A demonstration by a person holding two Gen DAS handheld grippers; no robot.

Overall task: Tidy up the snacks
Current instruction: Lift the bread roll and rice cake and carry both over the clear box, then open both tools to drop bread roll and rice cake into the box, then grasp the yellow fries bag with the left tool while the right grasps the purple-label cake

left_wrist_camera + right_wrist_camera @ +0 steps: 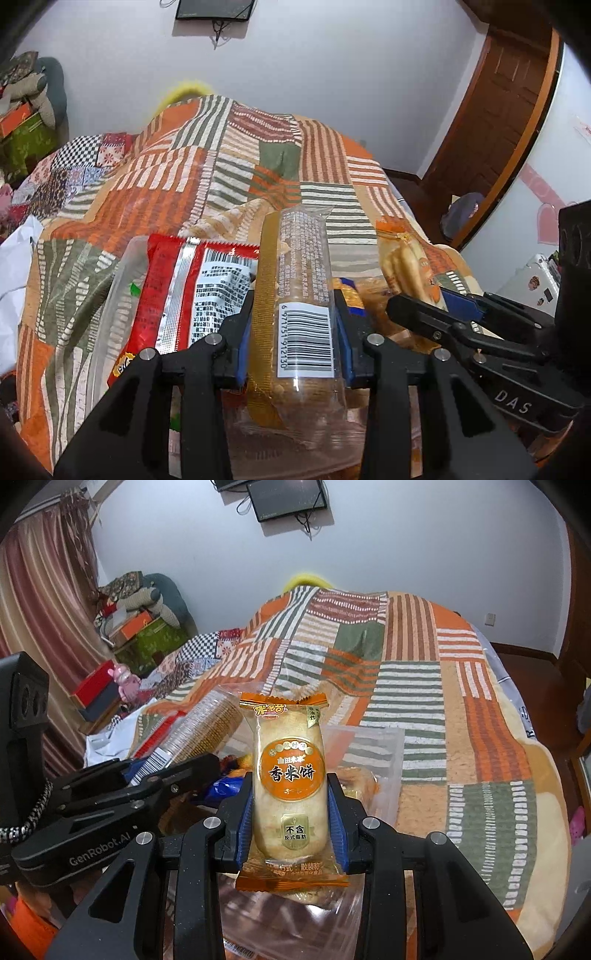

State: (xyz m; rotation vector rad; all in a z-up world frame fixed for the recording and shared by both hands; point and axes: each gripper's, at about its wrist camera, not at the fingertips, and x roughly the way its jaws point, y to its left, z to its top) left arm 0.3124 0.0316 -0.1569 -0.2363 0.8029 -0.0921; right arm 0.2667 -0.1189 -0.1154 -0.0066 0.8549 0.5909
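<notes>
Patchwork bedspread behind: right gripper clamps 香米饼 rice-cracker packet; left gripper clamps barcoded cracker sleeve.

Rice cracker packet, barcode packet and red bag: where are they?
rice cracker packet (290, 775), right wrist view, orange round label.
barcode packet (304, 339), left wrist view, white barcode sticker.
red bag (166, 291), left wrist view, red edge beside silver seam.
</notes>
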